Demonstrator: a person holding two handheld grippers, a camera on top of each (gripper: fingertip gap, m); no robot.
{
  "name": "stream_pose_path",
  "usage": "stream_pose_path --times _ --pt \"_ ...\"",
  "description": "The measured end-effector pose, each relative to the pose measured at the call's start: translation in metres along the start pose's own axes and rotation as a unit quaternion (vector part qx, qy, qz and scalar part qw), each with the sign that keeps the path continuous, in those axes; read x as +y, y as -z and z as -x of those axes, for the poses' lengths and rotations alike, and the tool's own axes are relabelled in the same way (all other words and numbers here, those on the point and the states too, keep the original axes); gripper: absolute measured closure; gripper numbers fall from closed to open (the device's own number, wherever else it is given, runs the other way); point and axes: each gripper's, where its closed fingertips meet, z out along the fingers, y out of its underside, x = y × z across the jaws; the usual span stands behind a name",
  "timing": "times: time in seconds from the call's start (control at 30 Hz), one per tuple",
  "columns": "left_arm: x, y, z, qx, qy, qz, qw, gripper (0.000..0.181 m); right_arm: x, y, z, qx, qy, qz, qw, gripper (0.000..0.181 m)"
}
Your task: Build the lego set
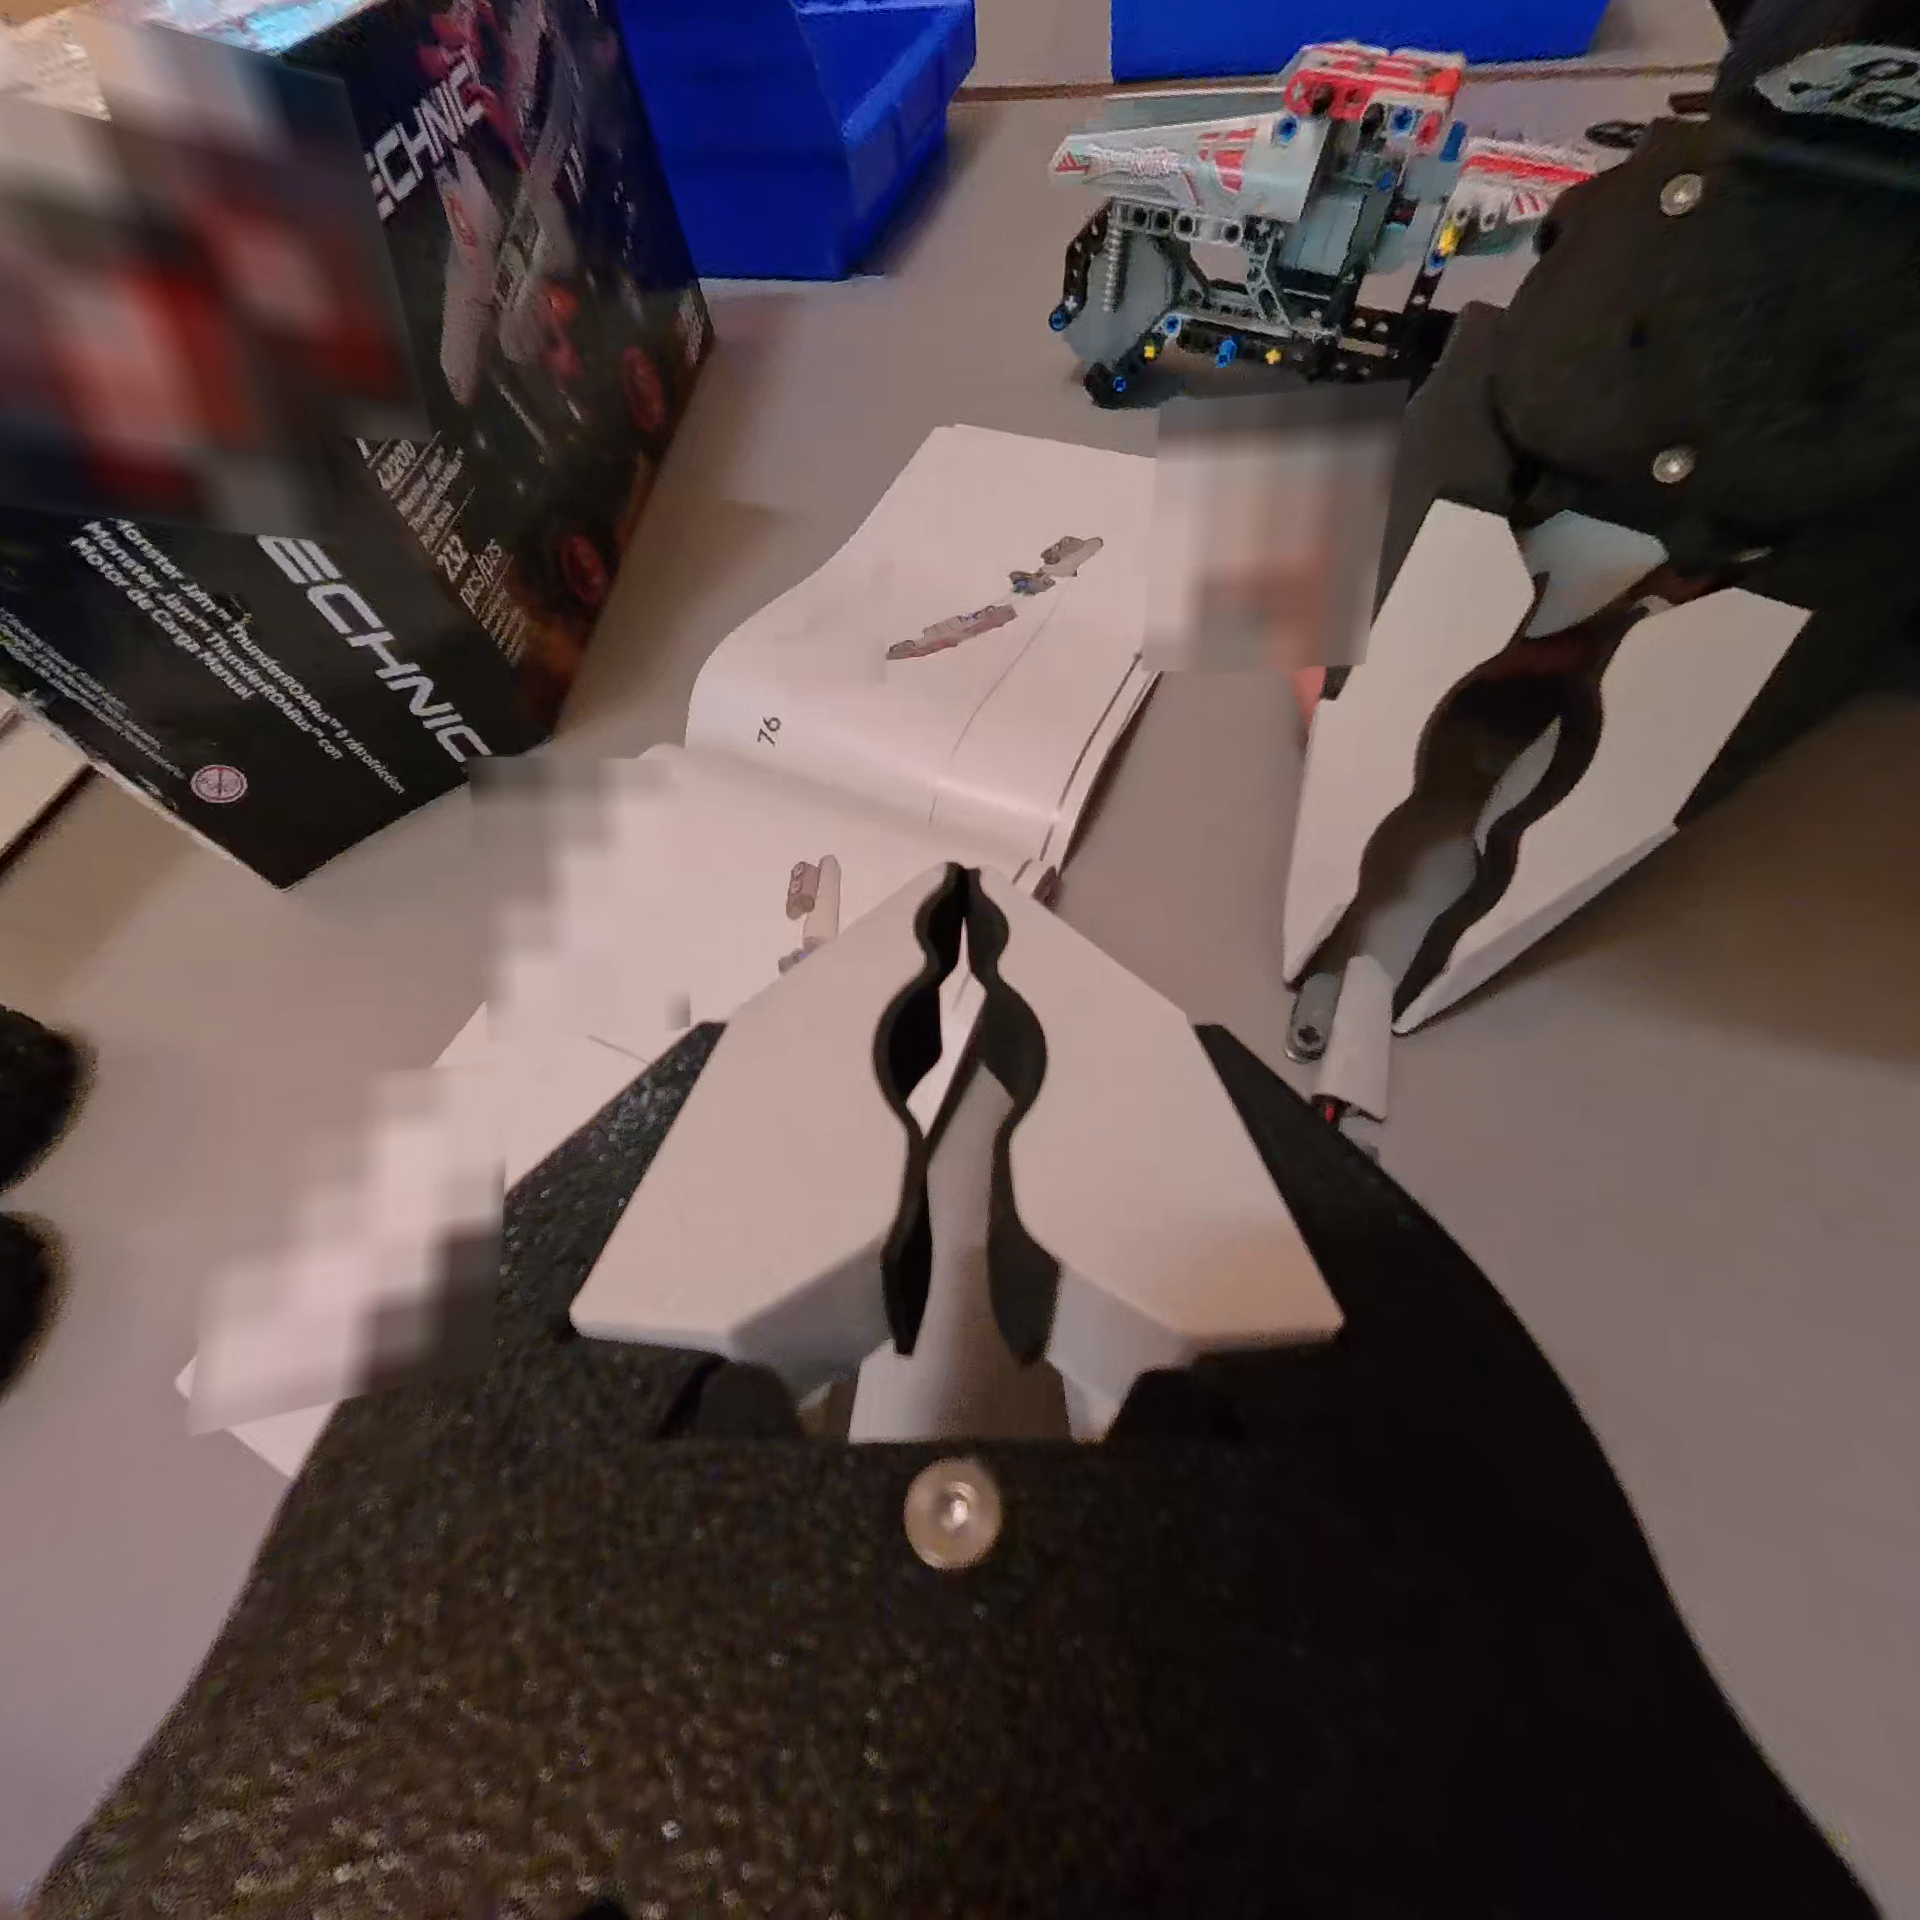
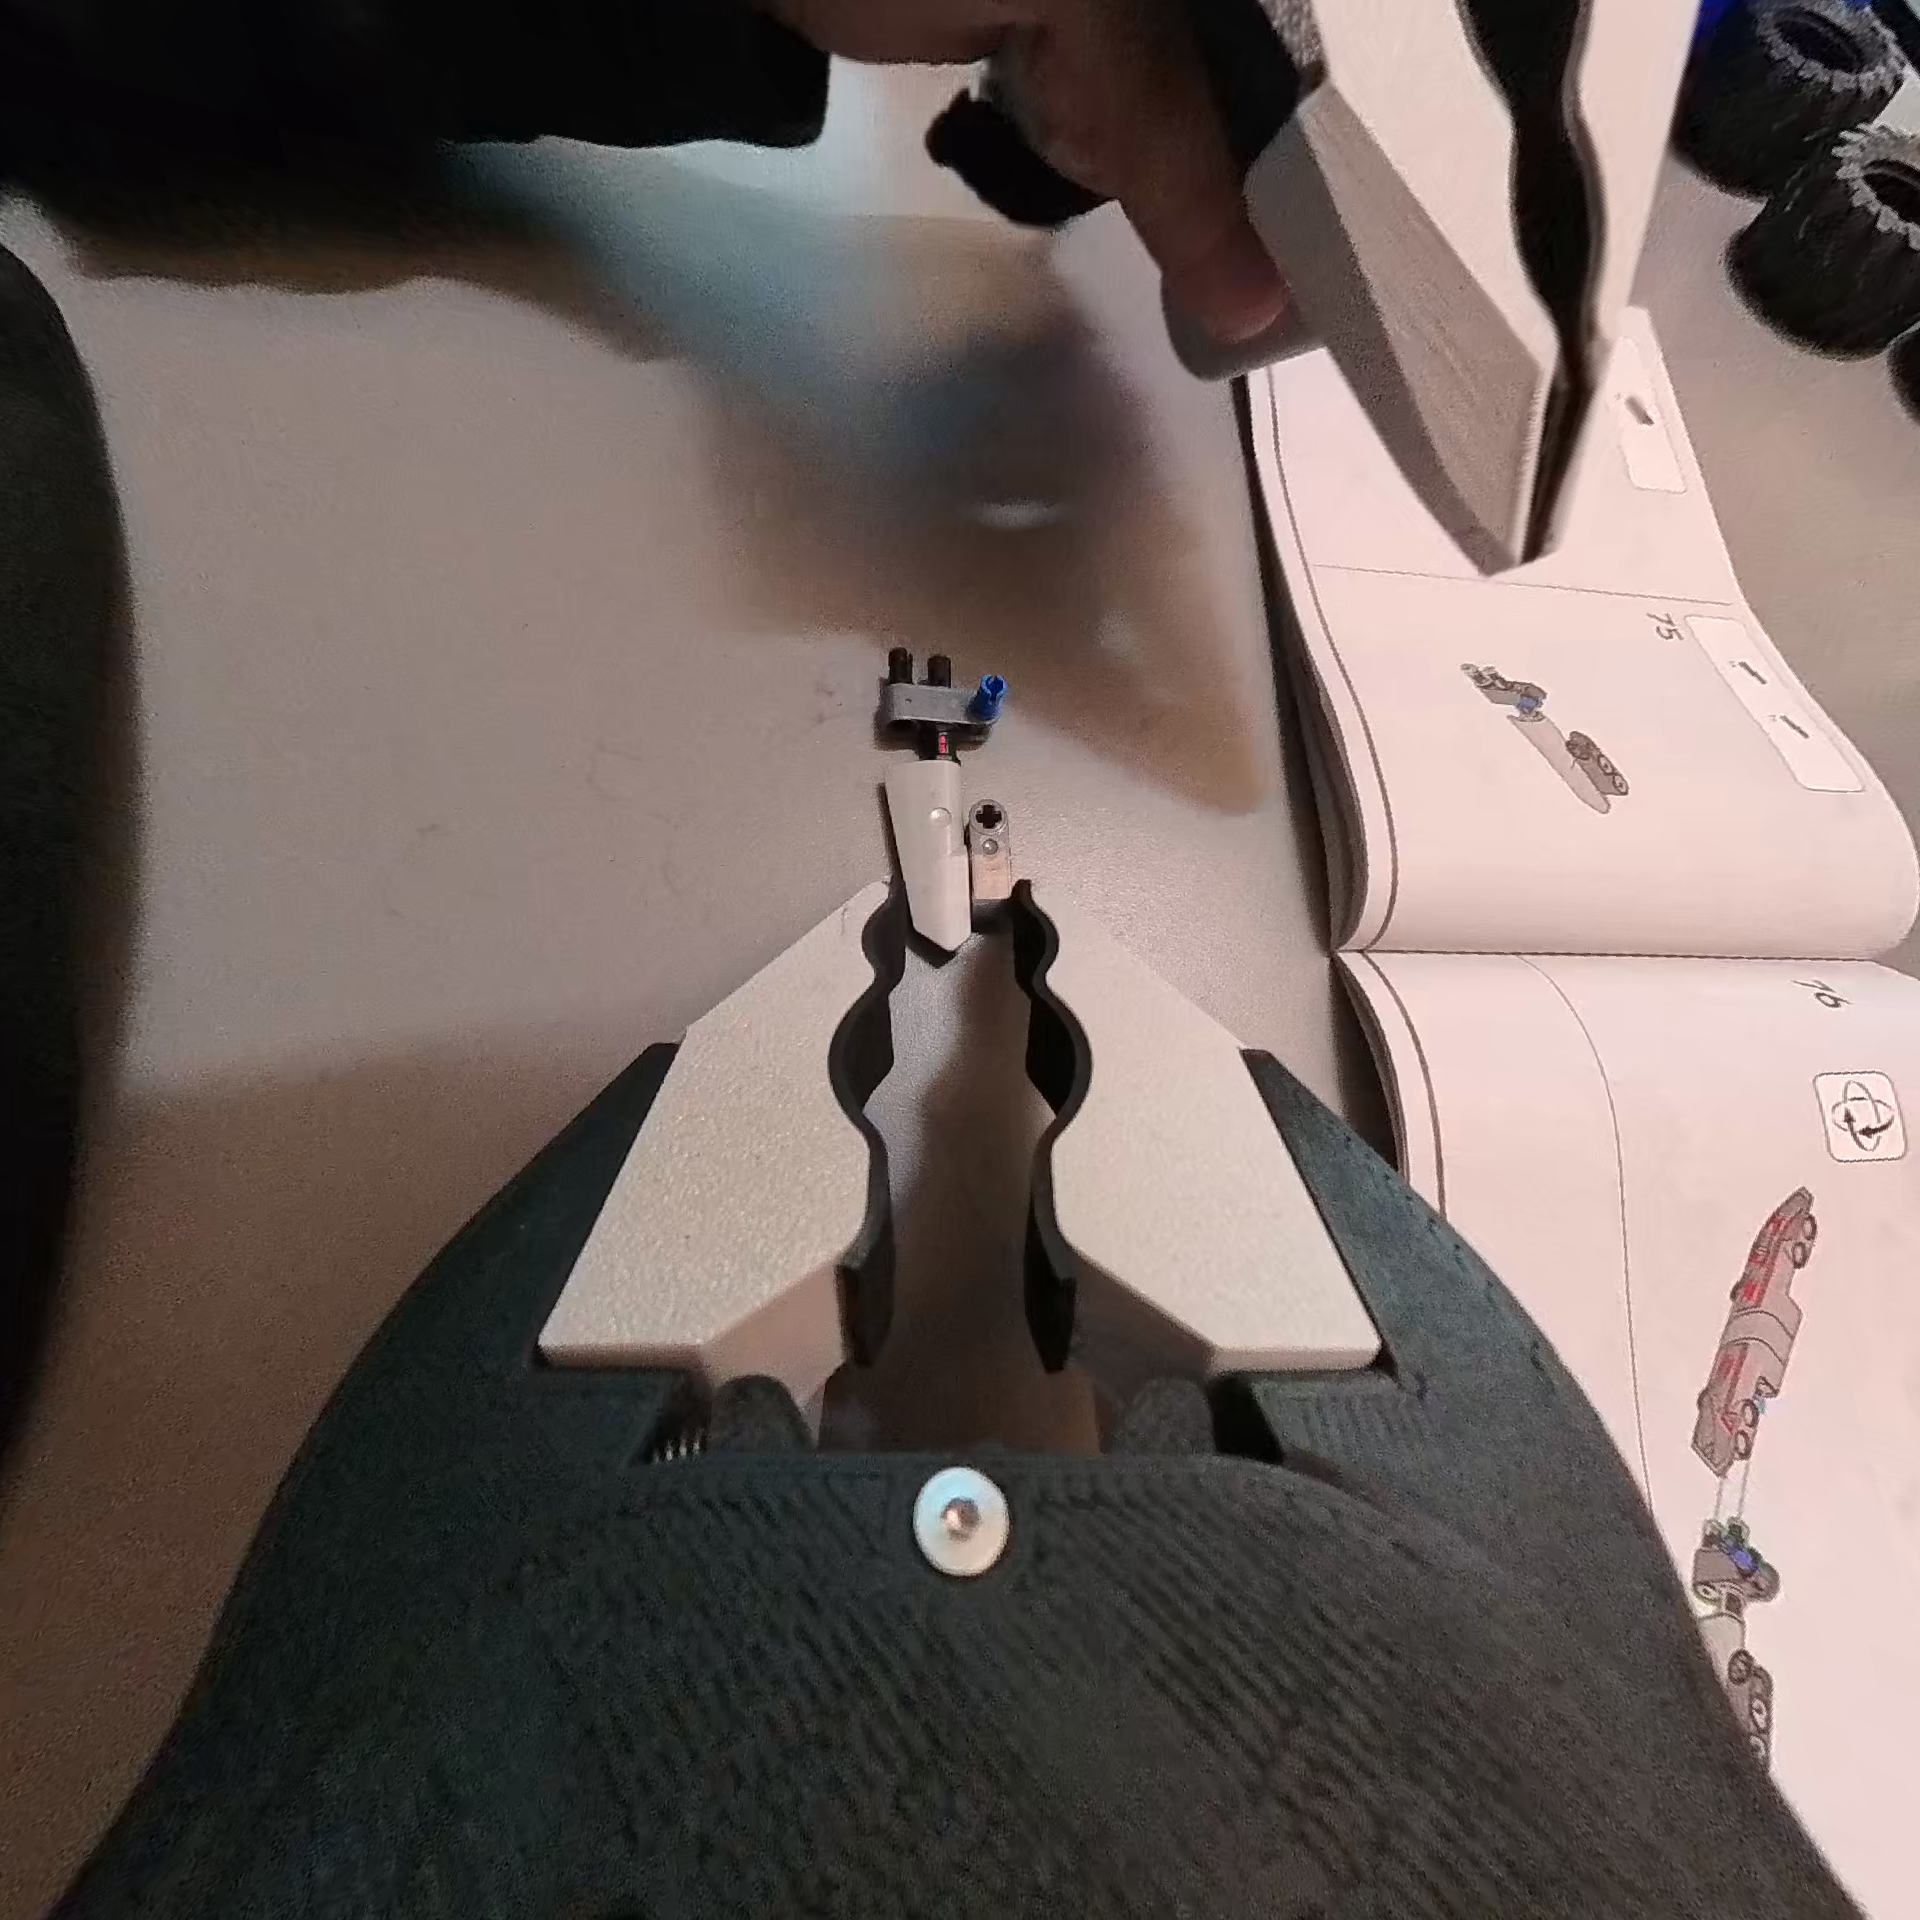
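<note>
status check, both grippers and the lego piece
Left gripper shut, empty, over the instruction booklet. Right gripper open around the small grey lego piece on the table. Nothing blocking.

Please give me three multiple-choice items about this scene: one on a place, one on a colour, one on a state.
1. Where does the open white instruction booklet lie?
A) right of the right gripper
B) inside a bin
C) on the box

2. What colour is the pin on the small dark grey beam?
A) yellow
B) blue
C) green

3. How is the left gripper?
A) wide open
B) shut on a wheel
C) shut, empty

Answers: 1 A, its pages lie at that gripper's right side; 2 B, a blue tip sticks out at the beam's end; 3 C, the fingertips meet with nothing between.
</note>
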Motion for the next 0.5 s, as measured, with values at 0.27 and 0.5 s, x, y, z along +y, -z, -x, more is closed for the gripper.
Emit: stream_pose_path --times 0.27,0.5 --pt "0.0084 -0.0003 0.0021 -0.001 0.011 0.004 1.0 0.181 -0.0004 0.0002 -0.0003 0.011 0.009 -0.001 1.0 0.163" --pt "0.0024 -0.0085 -0.0041 -0.017 -0.007 0.019 1.0 0.181 0.0029 0.0049 0.0021 0.018 0.003 0.0 1.0 0.162"
